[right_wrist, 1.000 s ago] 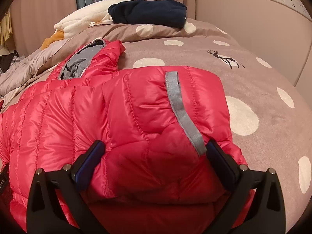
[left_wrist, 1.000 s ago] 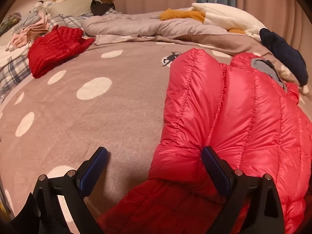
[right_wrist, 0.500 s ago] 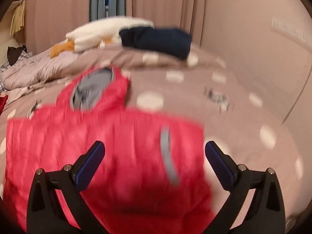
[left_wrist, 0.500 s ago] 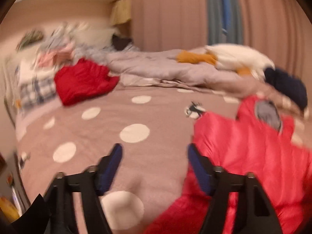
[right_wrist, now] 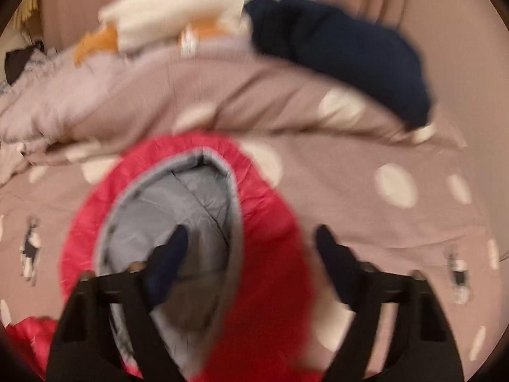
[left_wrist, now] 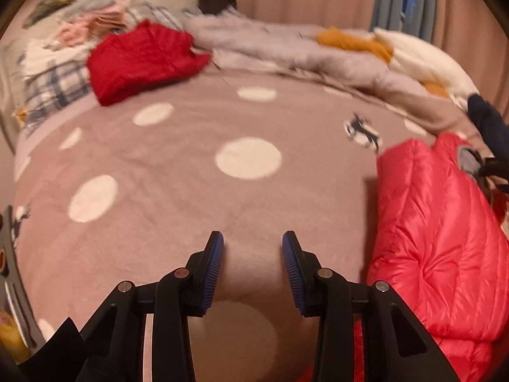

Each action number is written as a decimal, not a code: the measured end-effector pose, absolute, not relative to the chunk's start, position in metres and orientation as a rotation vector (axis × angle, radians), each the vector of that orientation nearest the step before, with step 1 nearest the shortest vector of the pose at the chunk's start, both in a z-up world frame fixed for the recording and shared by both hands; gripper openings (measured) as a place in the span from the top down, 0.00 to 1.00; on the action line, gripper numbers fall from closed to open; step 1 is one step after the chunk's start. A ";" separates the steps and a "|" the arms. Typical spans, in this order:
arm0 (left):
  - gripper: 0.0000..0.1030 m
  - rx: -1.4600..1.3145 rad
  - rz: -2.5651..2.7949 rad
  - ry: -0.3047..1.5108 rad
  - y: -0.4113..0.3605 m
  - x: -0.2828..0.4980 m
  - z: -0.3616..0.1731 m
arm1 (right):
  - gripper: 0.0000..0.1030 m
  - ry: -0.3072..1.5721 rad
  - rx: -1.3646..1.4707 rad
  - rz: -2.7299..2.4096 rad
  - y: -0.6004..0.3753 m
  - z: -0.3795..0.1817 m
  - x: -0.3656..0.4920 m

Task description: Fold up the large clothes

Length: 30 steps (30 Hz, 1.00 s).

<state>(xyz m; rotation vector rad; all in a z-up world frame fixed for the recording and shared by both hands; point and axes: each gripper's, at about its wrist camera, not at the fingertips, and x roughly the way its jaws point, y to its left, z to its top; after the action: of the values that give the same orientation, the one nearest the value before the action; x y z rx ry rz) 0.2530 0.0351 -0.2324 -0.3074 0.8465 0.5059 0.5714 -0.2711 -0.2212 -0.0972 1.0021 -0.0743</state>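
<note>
A pink-red puffer jacket (left_wrist: 439, 254) lies folded on the dotted blanket (left_wrist: 191, 165), at the right of the left wrist view. My left gripper (left_wrist: 253, 254) hovers over bare blanket to the jacket's left; its jaws are closing with nothing between them. The right wrist view is blurred by motion. In it my right gripper (right_wrist: 251, 254) stands over the jacket's hood (right_wrist: 264, 222). One finger is over the grey lining (right_wrist: 178, 197) and the other is beyond the hood's red rim. Its jaws are closing with the rim between them, and no pad visibly presses on it.
A folded red garment (left_wrist: 143, 60) and a heap of light clothes (left_wrist: 79, 25) lie at the far left of the bed. A grey quilt (left_wrist: 270, 44) runs along the back. White and mustard clothes (left_wrist: 413, 57) and a navy garment (right_wrist: 343, 54) sit behind the hood.
My left gripper has drawn left off the jacket's folded side and narrowed its jaws. My right gripper has swept from the folded body up to the hood, its jaws narrowing.
</note>
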 end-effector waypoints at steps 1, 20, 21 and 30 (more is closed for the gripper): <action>0.62 -0.311 0.498 0.849 0.035 0.254 -0.232 | 0.56 1.018 -0.120 -0.112 -0.270 -0.233 0.581; 0.37 -0.366 0.337 0.761 0.003 0.206 -0.206 | 0.43 0.765 -0.118 0.119 -0.277 -0.143 0.234; 0.36 -0.378 0.323 0.741 0.001 0.202 -0.203 | 0.24 0.783 -0.071 0.102 -0.285 -0.147 0.225; 0.32 -0.342 0.246 0.678 -0.025 0.201 -0.197 | 0.24 0.746 0.207 0.097 -0.314 -0.142 0.186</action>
<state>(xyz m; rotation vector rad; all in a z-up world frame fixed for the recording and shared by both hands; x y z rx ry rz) 0.2006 -0.0251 -0.1968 -0.3416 0.6779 0.2461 0.1864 -0.3141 -0.1423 0.2072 0.7457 0.0967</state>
